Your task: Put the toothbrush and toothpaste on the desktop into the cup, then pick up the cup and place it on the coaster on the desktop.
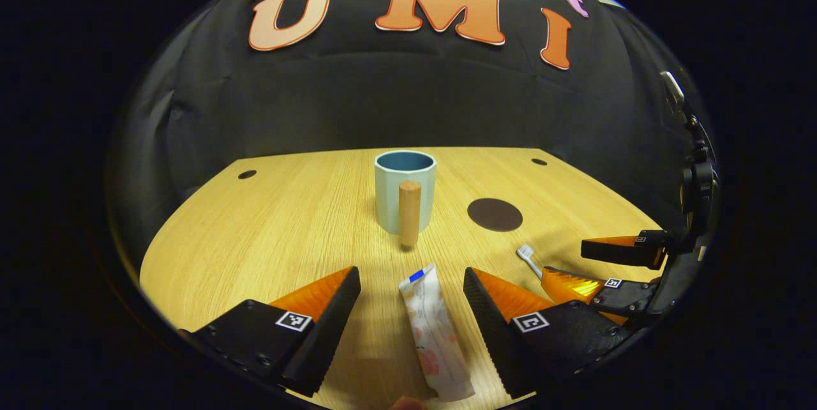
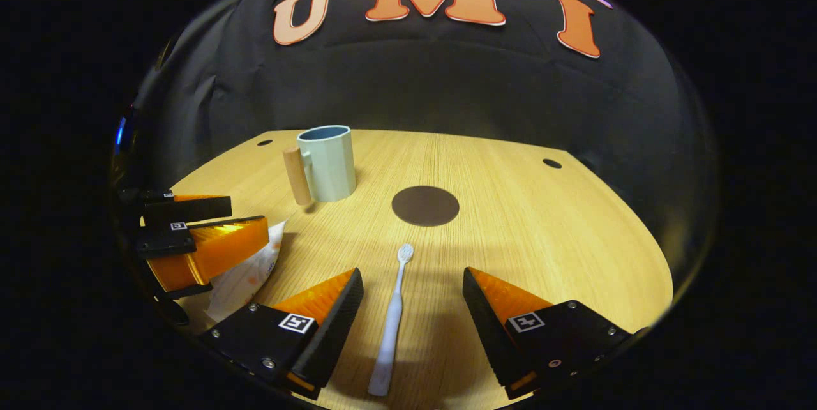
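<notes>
Here I had both tools spread wide and pinching nothing: the left tool (image 1: 412, 298) straddled the white printed toothpaste tube (image 1: 436, 333), and the right tool (image 2: 413, 298) straddled the slim white toothbrush (image 2: 392, 320), each item lying flat on the pale wooden surface (image 2: 542, 231) between its fingers. The pale blue-green cup with a wooden peg handle (image 1: 404, 189) stood upright farther back, just left of the round dark brown coaster (image 2: 425, 205), which was bare. I judged the risks ahead were plain: the thin toothbrush could skid or pivot if the fingers closed off-centre, the soft tube could buckle and slip, and a clumsy drop against the rim could tip the light cup.
</notes>
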The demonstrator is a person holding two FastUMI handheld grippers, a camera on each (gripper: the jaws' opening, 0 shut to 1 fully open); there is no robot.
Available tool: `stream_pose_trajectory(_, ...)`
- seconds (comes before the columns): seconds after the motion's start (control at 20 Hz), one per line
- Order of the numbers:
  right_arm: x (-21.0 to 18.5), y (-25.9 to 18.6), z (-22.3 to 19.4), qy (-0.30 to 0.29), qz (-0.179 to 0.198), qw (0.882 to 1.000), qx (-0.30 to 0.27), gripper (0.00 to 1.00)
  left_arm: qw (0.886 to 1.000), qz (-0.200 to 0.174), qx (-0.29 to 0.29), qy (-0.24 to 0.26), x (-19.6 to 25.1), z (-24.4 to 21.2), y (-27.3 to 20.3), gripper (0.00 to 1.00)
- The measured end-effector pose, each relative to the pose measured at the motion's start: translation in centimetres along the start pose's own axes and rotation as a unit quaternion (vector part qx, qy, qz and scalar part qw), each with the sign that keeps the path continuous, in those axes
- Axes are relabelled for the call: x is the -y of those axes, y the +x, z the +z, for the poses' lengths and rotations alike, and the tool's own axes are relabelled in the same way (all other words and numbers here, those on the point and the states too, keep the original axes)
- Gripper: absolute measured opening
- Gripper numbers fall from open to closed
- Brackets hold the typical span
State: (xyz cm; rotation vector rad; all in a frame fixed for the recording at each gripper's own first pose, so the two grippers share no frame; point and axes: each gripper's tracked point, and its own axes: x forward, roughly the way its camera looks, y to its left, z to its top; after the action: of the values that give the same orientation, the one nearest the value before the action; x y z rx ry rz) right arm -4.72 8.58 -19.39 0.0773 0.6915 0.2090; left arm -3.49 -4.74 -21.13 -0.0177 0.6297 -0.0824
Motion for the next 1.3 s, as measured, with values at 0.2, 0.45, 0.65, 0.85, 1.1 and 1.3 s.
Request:
stream_pose_trajectory(0.2, -1.0, -0.1, -0.4, -0.001, 0.004, 0.999, -0.034, 0.89, 0.999, 0.0, -0.041, -0.008, 0.2, -1.8, 1.0, 0.98)
stream_pose_trajectory(0.45, -2.4, -1.5, 1.2, -0.013, 0.038, 0.998, -0.047, 0.63, 0.996, 0.001, -0.089, -0.032, 1.0, -3.7, 1.8, 0.98)
stream_pose_trajectory(0.65, -4.3, -1.0, 1.2, -0.019, 0.041, 0.998, -0.046, 0.24, 0.995, 0.01, -0.1, -0.025, 0.9, -4.1, 1.6, 0.98)
stream_pose_trajectory(0.85, -4.4, -1.2, 1.4, 0.0, 0.037, 0.998, -0.051, 0.07, 0.994, 0.016, -0.105, -0.021, 0.9, -4.0, 1.6, 0.98)
stream_pose_trajectory(1.1, -4.5, -1.8, 3.3, 0.014, 0.057, 0.998, -0.026, 0.05, 0.993, 0.041, -0.114, -0.012, 0.0, -4.2, 1.8, 0.86)
stream_pose_trajectory(1.3, -4.1, -2.6, 5.4, 0.015, 0.059, 0.998, 0.002, 0.04, 0.991, 0.05, -0.119, -0.024, 0.0, -3.9, 1.8, 0.55)
